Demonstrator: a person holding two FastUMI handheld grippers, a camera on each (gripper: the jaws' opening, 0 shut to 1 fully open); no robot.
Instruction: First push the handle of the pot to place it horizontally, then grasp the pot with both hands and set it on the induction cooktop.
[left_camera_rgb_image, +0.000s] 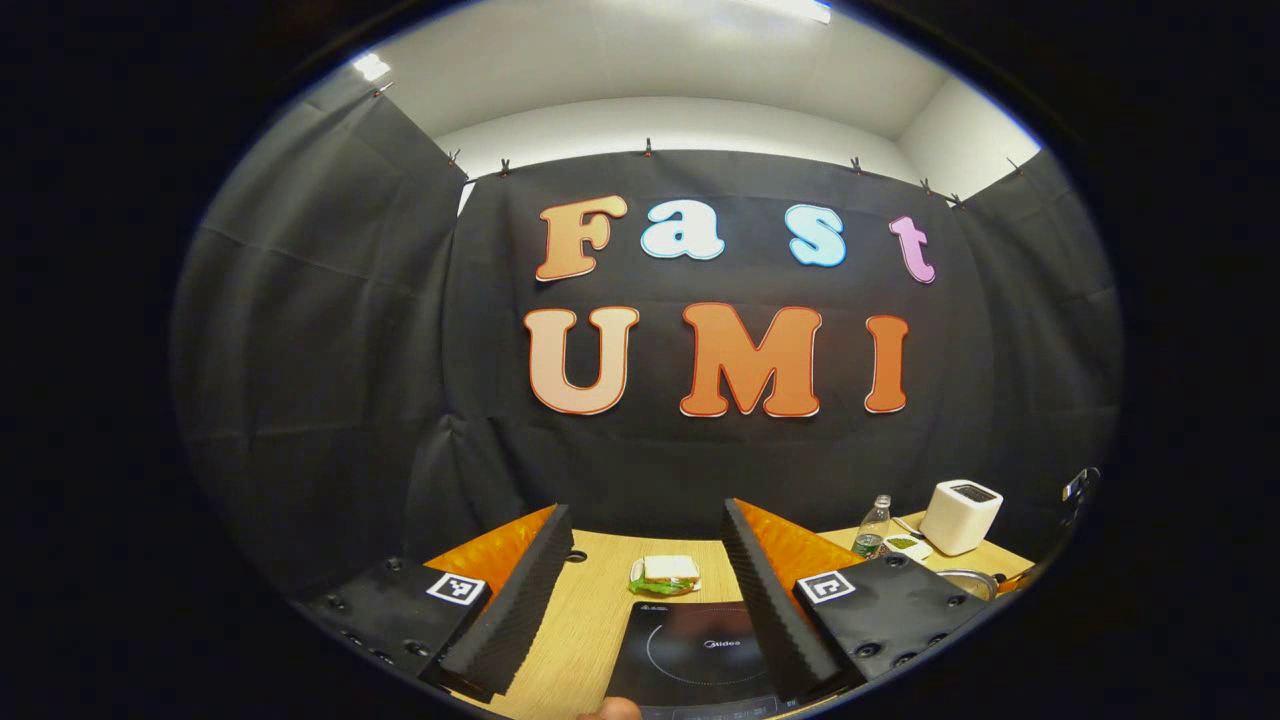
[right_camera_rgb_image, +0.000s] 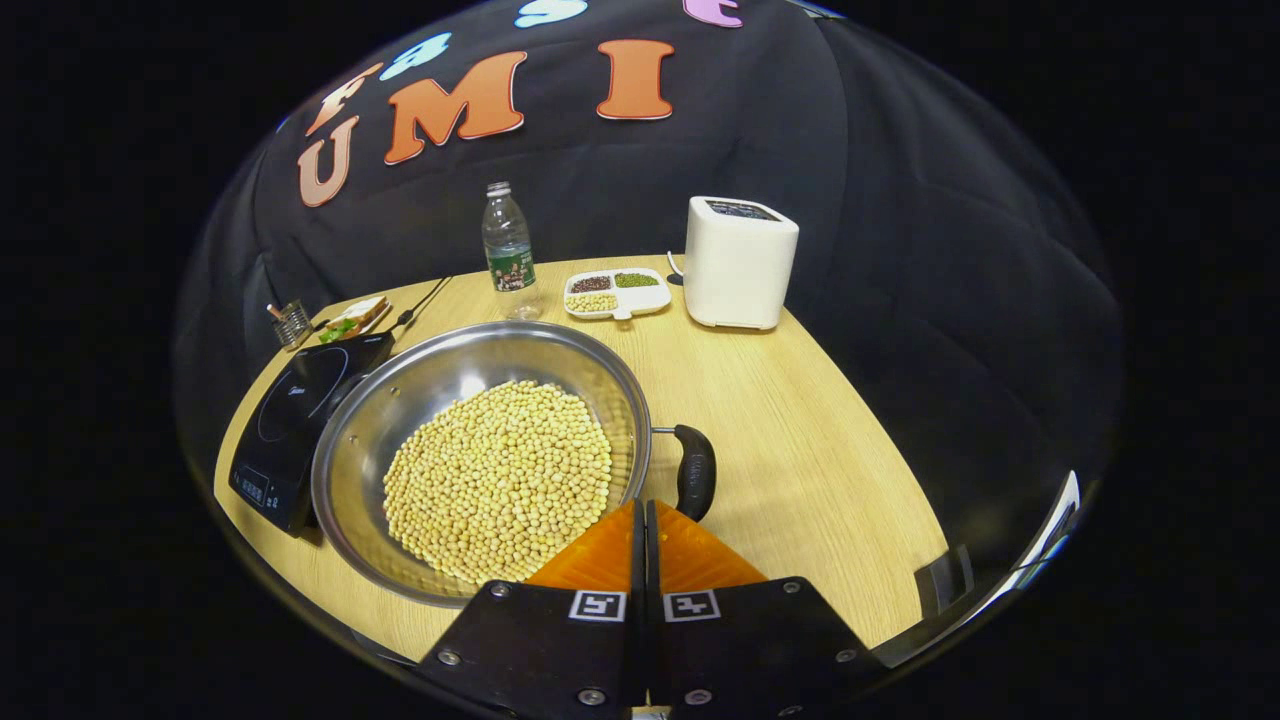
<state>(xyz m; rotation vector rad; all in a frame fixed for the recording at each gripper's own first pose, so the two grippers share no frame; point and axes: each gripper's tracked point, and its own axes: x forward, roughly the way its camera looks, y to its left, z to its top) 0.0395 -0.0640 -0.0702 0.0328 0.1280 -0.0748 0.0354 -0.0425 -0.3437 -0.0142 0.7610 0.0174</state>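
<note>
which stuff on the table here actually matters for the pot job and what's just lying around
For the job:
- pot, full of yellow beans
- pot handle
- induction cooktop
- right gripper, jaws closed
- left gripper, jaws apart

Just lying about:
- water bottle
- white appliance
- divided dish of beans
- sandwich

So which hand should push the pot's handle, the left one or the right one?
Probably the right. The right gripper sits shut just beside the pot handle at the pot rim. The left gripper is open, up over the induction cooktop, farther away.
</note>
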